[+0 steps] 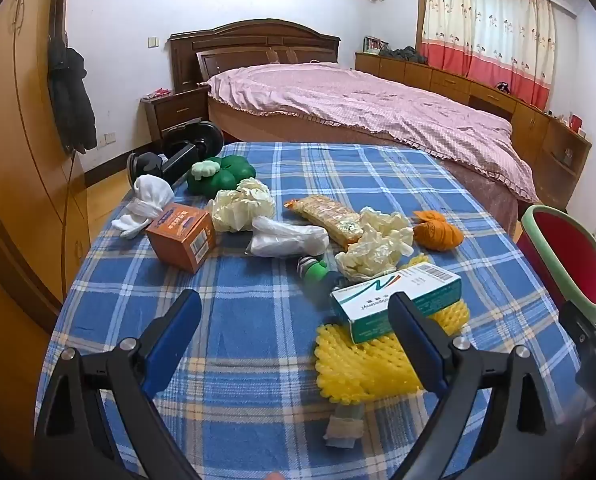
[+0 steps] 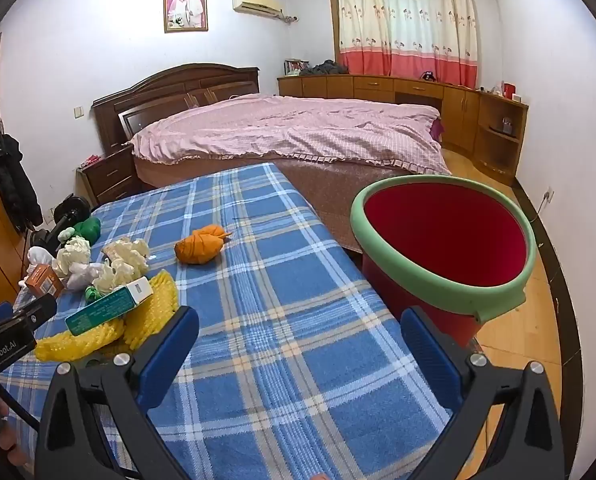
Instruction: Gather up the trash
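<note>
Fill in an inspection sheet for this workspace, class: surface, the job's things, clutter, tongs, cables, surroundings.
Surface: blue plaid cloth covers the table.
Job's things: white-and-teal carton lies on yellow foam netting; orange box, crumpled cream gloves, snack wrapper, orange wad; red bucket with green rim stands beside the table, nothing seen inside.
Clutter: green toy, white cloth.
Tongs: left tongs and right tongs open, empty.
Cables: nothing seen on the table.
Surroundings: bed, curtains.

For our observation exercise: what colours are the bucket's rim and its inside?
The bucket has a pale green rim and a red inside, clearest in the right wrist view.
</note>
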A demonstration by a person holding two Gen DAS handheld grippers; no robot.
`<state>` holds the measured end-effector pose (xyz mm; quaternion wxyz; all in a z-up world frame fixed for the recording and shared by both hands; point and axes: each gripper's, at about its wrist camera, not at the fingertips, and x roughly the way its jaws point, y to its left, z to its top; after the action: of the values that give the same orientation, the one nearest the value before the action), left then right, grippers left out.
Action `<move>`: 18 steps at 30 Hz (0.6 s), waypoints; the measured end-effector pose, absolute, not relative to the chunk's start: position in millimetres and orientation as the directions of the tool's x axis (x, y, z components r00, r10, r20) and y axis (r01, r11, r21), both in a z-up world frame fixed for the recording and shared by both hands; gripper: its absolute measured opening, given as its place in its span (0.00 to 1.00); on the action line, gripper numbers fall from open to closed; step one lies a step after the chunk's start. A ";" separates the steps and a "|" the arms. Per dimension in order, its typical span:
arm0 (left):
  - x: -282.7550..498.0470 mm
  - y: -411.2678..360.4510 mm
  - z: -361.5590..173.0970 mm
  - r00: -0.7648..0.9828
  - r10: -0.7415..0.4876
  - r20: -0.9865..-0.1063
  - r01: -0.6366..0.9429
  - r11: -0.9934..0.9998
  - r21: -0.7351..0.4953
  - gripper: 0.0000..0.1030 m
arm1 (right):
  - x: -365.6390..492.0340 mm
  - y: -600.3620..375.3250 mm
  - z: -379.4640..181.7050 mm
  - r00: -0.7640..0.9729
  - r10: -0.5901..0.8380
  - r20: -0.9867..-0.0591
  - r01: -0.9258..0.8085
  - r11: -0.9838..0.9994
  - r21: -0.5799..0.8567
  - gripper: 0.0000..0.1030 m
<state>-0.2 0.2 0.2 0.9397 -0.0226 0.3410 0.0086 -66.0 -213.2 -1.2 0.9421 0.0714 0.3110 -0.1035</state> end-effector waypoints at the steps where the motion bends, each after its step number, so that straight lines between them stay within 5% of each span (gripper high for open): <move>1: -0.4 0.4 0.5 0.768 0.002 -0.641 -0.032 0.999 -0.036 0.92 | -65.8 -212.7 -1.3 0.783 -0.158 -0.602 0.240 0.969 0.059 1.00; 18: 1.2 1.2 -4.4 0.762 0.003 -0.647 -0.035 0.999 -0.037 0.92 | -65.5 -212.8 -0.8 0.785 -0.156 -0.600 0.241 0.969 0.063 1.00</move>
<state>1.2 1.2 -4.4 0.9384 -0.0233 0.3446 0.0100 -65.5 -212.8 -0.8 0.9421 0.0682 0.3109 -0.1052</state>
